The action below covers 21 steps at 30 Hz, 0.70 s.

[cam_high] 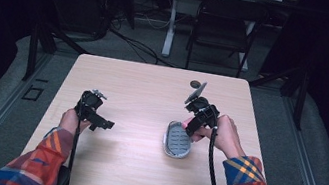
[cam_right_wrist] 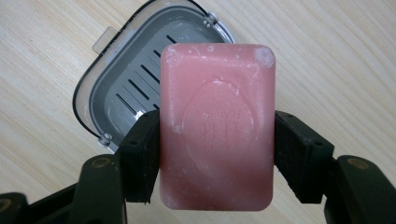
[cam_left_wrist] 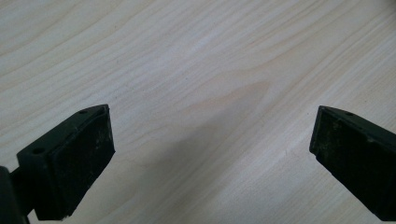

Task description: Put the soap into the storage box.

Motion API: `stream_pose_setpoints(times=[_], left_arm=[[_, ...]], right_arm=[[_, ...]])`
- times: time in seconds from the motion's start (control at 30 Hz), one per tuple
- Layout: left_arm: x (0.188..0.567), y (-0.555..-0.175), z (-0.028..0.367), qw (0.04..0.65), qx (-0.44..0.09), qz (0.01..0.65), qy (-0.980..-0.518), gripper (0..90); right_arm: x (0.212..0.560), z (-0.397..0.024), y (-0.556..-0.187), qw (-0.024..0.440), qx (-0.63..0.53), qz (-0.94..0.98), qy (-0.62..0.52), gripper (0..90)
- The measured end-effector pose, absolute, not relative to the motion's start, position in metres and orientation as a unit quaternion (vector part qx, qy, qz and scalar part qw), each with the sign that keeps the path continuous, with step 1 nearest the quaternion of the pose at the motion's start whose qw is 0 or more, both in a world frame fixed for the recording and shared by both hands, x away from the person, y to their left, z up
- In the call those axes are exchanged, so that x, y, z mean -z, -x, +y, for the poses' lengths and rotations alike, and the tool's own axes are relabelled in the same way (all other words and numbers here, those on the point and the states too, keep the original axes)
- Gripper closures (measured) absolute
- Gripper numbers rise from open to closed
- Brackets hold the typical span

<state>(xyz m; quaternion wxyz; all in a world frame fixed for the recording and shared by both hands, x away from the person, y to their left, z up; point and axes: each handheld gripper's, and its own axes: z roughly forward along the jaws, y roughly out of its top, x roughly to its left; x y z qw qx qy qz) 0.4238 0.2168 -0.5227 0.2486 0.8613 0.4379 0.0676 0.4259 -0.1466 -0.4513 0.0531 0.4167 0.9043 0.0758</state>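
Two grippers at work: right gripper [cam_right_wrist: 217, 149] clamping pink soap bar [cam_right_wrist: 217, 126] by its long sides, poised over slotted soap dish [cam_right_wrist: 126, 88]; left gripper [cam_left_wrist: 210, 154] idle, jaws wide above bare table [cam_left_wrist: 187, 56].

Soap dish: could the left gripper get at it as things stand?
Probably yes. The left gripper has open, empty jaws, and bare table lies between it and the soap dish; though the right gripper holds the pink soap bar above it.
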Motion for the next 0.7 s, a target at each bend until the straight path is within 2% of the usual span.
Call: stream_pose_setpoints(times=[0.7], left_arm=[[0.524,-0.425,0.215,0.248,-0.067,0.437,-0.862,0.0]], right_arm=[[0.461,-0.132,-0.428,0.043,-0.067,0.908,-0.411,37.2]])
